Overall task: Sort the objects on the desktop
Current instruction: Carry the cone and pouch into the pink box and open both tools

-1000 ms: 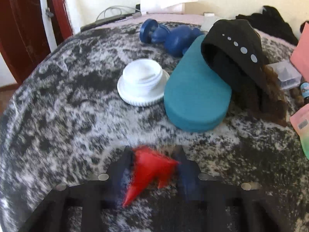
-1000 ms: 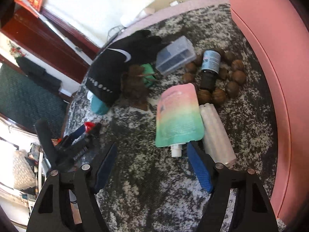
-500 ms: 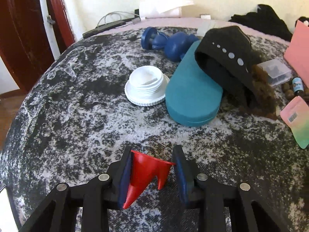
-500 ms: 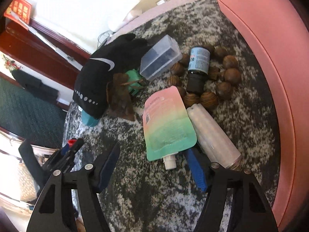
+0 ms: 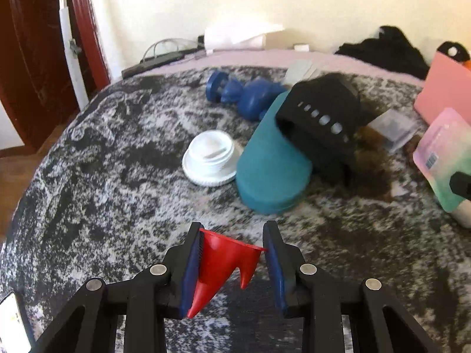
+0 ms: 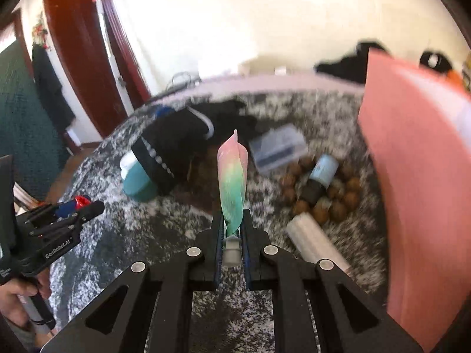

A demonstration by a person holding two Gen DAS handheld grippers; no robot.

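Pastel soft pouch pinched edge-on by right gripper.

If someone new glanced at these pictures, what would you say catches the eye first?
Probably the pink-to-green pouch, standing on edge in the shut right gripper at the centre of its view. Next the red funnel, clamped in the left gripper low in its view, above the speckled grey cloth.

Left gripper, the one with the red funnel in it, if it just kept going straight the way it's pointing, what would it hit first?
Probably bare tabletop: the left gripper tilts down at open speckled surface. Beyond that, the teal case under the black glove lies nearest its line, the white lid slightly left. Depth is uncertain.
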